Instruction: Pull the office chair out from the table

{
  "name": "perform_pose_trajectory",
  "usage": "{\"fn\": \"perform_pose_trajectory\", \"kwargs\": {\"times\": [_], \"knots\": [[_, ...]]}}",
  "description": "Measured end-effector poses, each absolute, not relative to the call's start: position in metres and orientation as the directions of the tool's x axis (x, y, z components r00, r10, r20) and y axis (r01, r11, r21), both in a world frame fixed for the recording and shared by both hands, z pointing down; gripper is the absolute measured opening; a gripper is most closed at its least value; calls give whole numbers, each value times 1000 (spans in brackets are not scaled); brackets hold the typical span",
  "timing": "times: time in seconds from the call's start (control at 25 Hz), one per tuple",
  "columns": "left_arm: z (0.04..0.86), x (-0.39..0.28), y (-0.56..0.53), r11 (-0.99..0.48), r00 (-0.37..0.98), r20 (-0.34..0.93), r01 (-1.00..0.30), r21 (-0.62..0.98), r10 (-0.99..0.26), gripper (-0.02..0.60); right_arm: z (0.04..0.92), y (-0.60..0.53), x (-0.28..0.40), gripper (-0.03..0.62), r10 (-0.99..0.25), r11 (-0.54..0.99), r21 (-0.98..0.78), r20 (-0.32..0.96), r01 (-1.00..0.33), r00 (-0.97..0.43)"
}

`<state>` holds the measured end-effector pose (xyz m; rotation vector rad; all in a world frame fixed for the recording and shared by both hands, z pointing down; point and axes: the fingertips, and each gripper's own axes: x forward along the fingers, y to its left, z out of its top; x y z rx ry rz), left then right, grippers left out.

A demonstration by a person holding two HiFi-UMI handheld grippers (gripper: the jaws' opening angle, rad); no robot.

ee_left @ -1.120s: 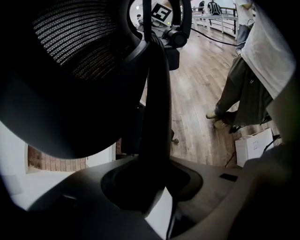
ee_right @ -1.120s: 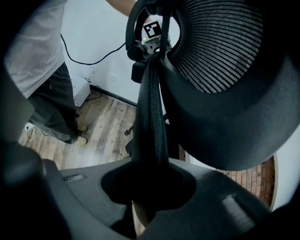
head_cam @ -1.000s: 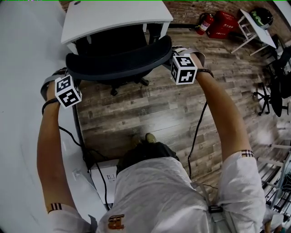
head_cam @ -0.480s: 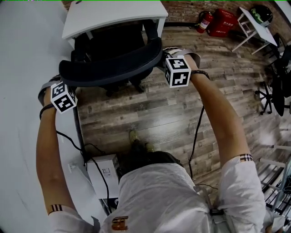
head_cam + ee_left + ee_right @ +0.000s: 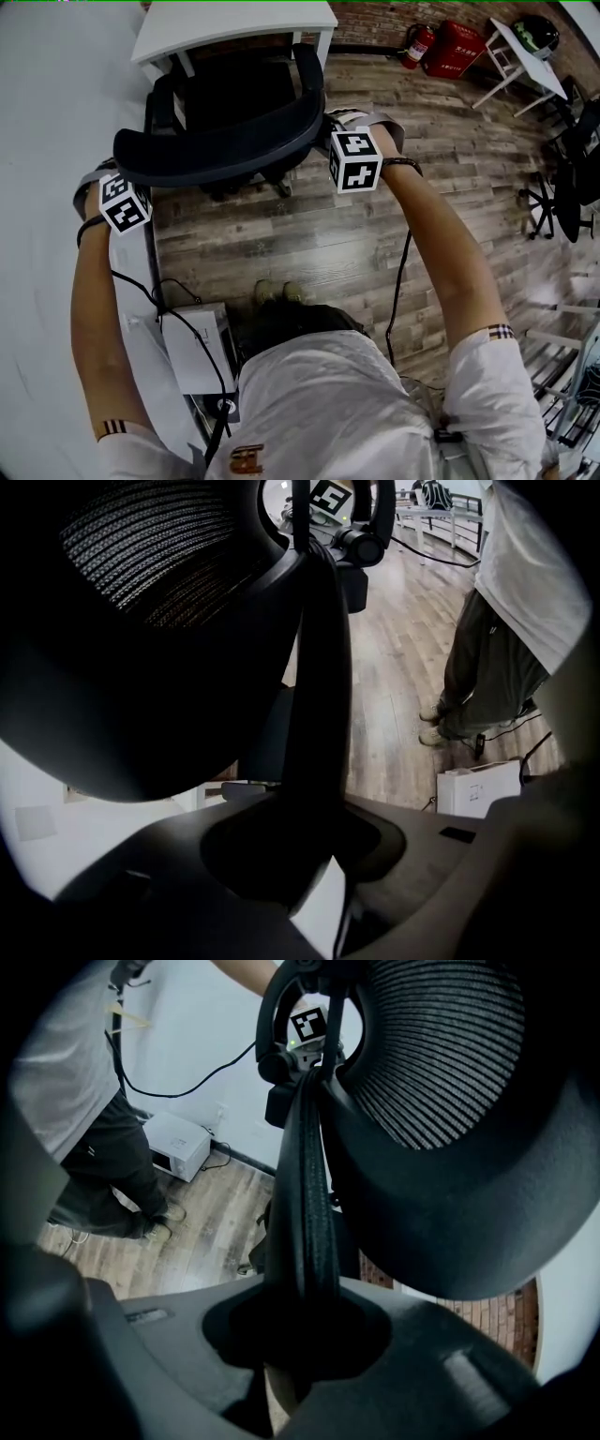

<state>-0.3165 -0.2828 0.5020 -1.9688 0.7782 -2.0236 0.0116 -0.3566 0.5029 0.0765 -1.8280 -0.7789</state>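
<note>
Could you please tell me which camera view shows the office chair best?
The head view: it shows the chair from above, with backrest, seat, both armrests and part of the base, next to the table. The two gripper views show only the backrest's rim and mesh, close up and dark.

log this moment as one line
left claw: shut on chair back, left end | right claw: shut on right end | chair: close in front of table
</note>
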Motion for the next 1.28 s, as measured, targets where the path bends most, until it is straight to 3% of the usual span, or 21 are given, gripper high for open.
{"fn": "perform_pose_trajectory", "kwargs": {"times": [1.28], "knots": [[499,-276,-69,-845,-74,861,-169,-508,-503,109,497,-133,55,71,-436,793,549,814,263,-384]]}}
